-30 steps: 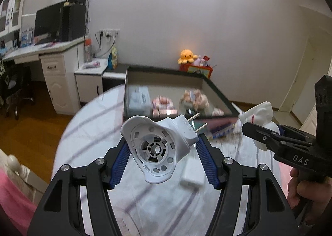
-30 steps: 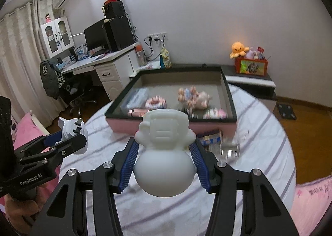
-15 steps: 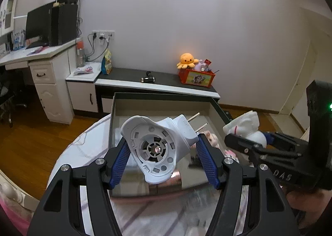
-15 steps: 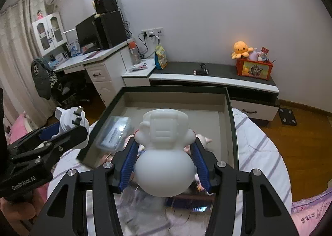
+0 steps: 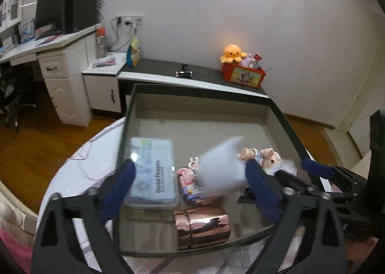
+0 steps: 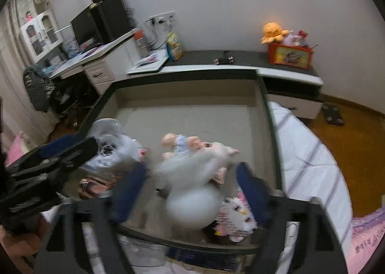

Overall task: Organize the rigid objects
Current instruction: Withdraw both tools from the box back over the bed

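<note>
Both grippers hang over the dark-rimmed storage box (image 5: 202, 92) on the round table. My left gripper (image 5: 190, 189) is open; the white plug adapter (image 5: 222, 172), blurred, is loose between its spread fingers over the box. My right gripper (image 6: 190, 192) is open too; the white snowman figure (image 6: 192, 199), blurred, is free between its fingers near the box's front edge. The adapter also shows in the right wrist view (image 6: 110, 151), beside the left gripper's fingers (image 6: 69, 148). The right gripper's fingers (image 5: 317, 170) show at the right of the left wrist view.
In the box lie a clear dental case (image 5: 151, 170), rose-gold rolls (image 5: 202, 225), a doll (image 6: 192, 146) and a pink-white toy (image 6: 238, 213). The box wall (image 6: 269, 124) rises around them. A striped cloth (image 6: 308, 153) covers the table. Desk and low cabinet stand behind.
Both grippers moved forward over the box and opened. The adapter and the snowman, held firmly before, are now blurred and loose between the spread fingers.
</note>
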